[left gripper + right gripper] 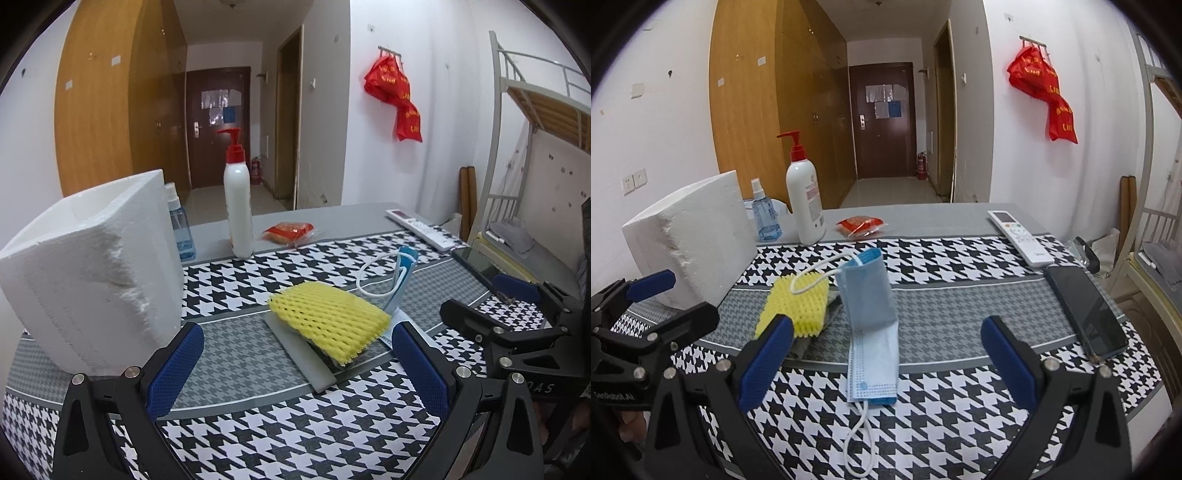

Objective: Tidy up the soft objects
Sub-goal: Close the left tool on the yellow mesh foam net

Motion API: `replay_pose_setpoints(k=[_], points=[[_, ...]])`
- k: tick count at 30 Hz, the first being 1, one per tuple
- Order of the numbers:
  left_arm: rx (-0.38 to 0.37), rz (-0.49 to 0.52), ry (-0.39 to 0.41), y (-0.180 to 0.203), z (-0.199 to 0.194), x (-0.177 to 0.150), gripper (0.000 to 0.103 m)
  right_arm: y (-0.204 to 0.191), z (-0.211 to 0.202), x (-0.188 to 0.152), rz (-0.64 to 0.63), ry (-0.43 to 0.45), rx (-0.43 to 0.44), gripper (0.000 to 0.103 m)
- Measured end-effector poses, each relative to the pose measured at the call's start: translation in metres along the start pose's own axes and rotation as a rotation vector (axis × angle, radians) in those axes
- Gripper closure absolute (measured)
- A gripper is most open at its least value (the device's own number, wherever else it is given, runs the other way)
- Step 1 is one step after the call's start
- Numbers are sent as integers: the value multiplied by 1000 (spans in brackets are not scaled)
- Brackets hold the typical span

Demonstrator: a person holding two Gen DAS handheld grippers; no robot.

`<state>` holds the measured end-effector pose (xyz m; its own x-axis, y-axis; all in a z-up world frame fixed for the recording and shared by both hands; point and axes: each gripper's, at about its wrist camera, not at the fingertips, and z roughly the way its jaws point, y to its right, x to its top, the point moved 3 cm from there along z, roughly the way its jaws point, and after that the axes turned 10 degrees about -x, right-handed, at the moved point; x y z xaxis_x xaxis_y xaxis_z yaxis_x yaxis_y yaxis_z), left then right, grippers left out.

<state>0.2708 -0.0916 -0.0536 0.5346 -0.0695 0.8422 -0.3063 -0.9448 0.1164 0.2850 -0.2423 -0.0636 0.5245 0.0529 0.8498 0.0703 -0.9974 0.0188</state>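
Observation:
A yellow foam net sleeve (328,319) lies on a pale grey pad (299,350) on the houndstooth cloth, just ahead of my open, empty left gripper (299,369). A blue face mask (871,321), folded with its far half standing up, lies just ahead of my open, empty right gripper (886,363); one ear loop rests on the yellow sleeve (798,306). The mask also shows behind the sleeve in the left wrist view (400,280). A white foam box (96,273), open at the top, stands to the left.
A white pump bottle (238,206), a blue spray bottle (762,216) and a red snack packet (860,225) stand along the table's far edge. A white remote (1019,236) and a dark phone (1086,310) lie at the right. A bunk bed frame (517,122) stands beyond.

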Motion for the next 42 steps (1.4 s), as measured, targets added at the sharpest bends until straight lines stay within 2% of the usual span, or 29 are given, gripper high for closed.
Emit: replay_pose_setpoints(k=[8, 13, 18, 25, 29, 42], points=[[-30, 23, -40, 8, 21, 0, 2, 12, 8, -1, 25, -15, -21, 0], [-34, 35, -91, 9, 38, -2, 6, 19, 15, -2, 24, -27, -40, 0], [-54, 68, -107, 16, 47, -5, 12, 24, 22, -2, 28, -43, -44, 0], [-86, 72, -151, 18, 66, -4, 31, 28, 30, -5, 35, -65, -38, 0], [-108, 73, -171, 22, 73, -6, 36, 30, 34, -6, 36, -77, -40, 0], [-132, 19, -193, 12, 80, -6, 75, 25, 41, -4, 30, -97, -9, 0]])
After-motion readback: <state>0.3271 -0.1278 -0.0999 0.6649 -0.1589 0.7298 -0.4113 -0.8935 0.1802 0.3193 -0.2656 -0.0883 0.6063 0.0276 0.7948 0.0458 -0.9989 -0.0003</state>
